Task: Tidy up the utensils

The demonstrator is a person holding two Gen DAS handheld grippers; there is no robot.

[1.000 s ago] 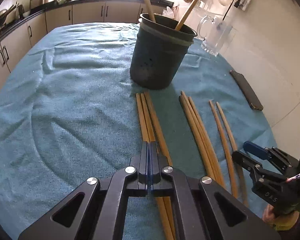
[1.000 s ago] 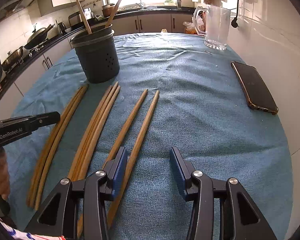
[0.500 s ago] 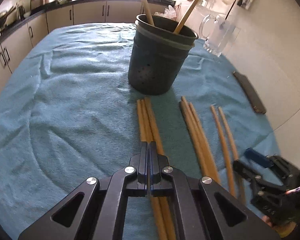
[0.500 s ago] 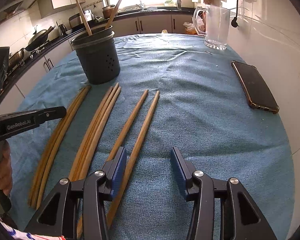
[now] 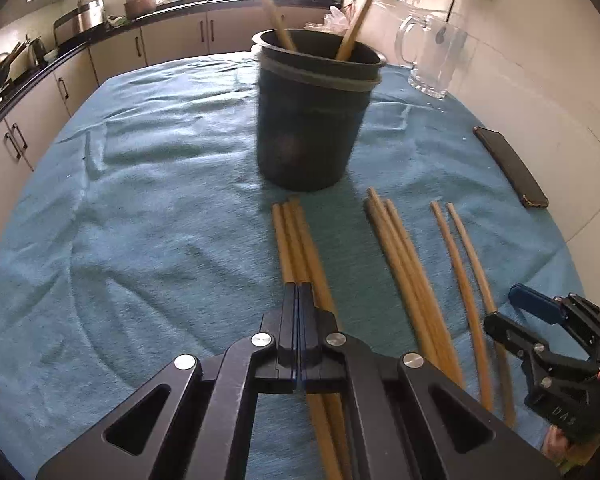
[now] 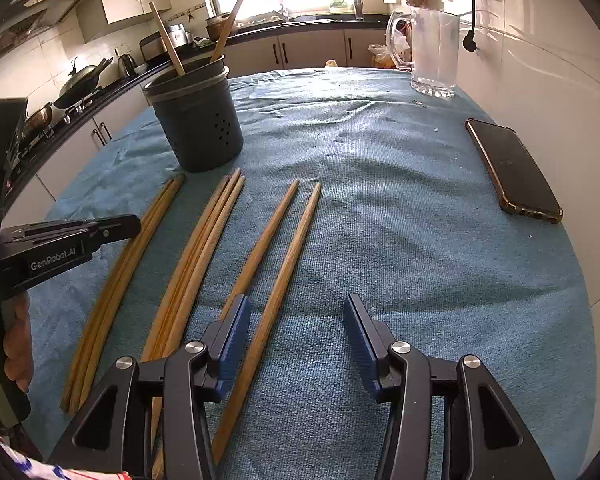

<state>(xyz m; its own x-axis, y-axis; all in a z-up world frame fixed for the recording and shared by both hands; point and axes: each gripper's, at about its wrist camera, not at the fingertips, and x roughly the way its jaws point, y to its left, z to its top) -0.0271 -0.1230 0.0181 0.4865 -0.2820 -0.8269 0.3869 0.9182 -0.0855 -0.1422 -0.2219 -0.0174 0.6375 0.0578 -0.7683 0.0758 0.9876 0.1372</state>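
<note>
On a table covered by a blue cloth (image 6: 400,216), wooden chopsticks lie in 3 groups in front of a dark utensil holder (image 6: 198,120), which stands upright with 2 sticks already leaning inside. From the left: the left gripper (image 5: 299,300), jaws fully closed with nothing between them, hovers over the left bundle (image 5: 296,240) of 3 sticks; a middle bundle (image 6: 204,248) lies just beside it; then a loose pair (image 6: 288,240), slightly apart from each other. The right gripper (image 6: 298,344) sits over that pair's near ends, jaws parted and empty (the right-hand stick runs between its fingers, untouched). Farther right, a phone (image 6: 512,168) rests near the wall, with a glass pitcher (image 6: 434,52) behind it.
</note>
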